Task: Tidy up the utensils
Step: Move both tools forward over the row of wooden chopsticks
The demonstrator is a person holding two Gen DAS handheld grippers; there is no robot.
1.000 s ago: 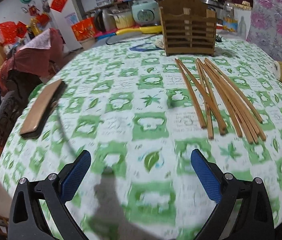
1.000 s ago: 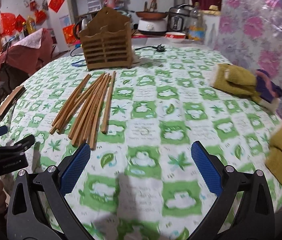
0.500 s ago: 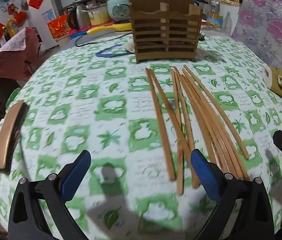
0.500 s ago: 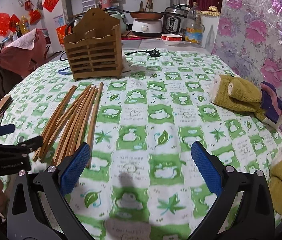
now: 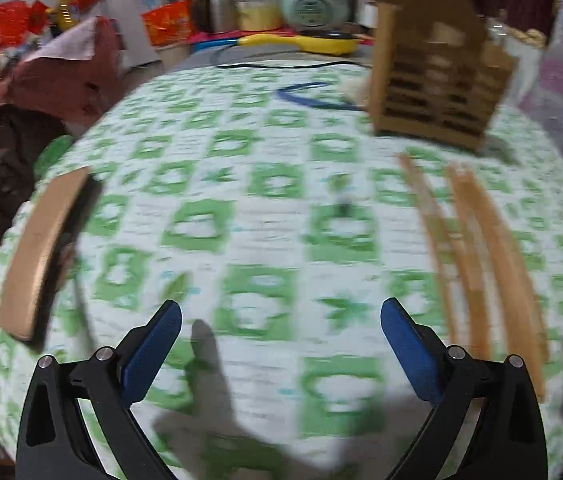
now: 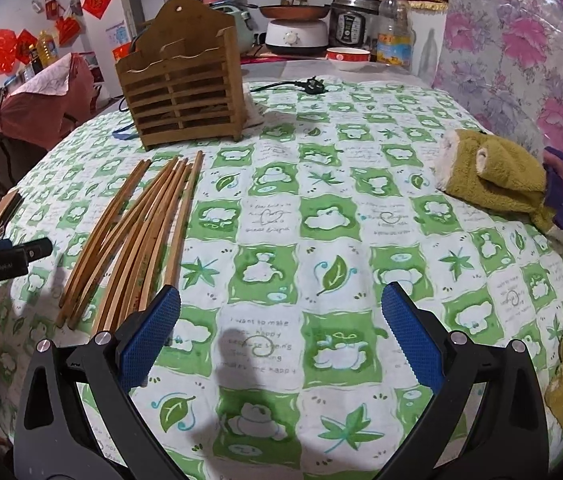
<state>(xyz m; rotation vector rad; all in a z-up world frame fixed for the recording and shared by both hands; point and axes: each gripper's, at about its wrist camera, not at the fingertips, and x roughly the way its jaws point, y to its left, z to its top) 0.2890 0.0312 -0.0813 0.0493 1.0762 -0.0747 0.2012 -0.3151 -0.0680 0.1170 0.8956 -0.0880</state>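
Observation:
Several wooden chopsticks [image 6: 137,236] lie in a loose bundle on the green-and-white tablecloth [image 6: 321,216], in front of a slatted wooden utensil holder [image 6: 181,80]. My right gripper [image 6: 281,336] is open and empty, low over the cloth just right of the chopsticks' near ends. In the blurred left wrist view the chopsticks [image 5: 477,248] lie at the right and the holder [image 5: 437,68] at the back right. My left gripper [image 5: 281,344] is open and empty over bare cloth; it also shows in the right wrist view [image 6: 5,260].
A flat wooden piece [image 5: 41,248] lies at the table's left edge. Olive-yellow mitts [image 6: 493,176] lie on the right side. A black plug and cord [image 6: 309,84] and a blue cord [image 5: 313,98] lie near the holder. Kitchen appliances stand behind the table.
The left wrist view has swung left, so the chopsticks moved from centre to its right side, and it is blurred. My right gripper has moved closer to the chopsticks' near ends. Both stay open.

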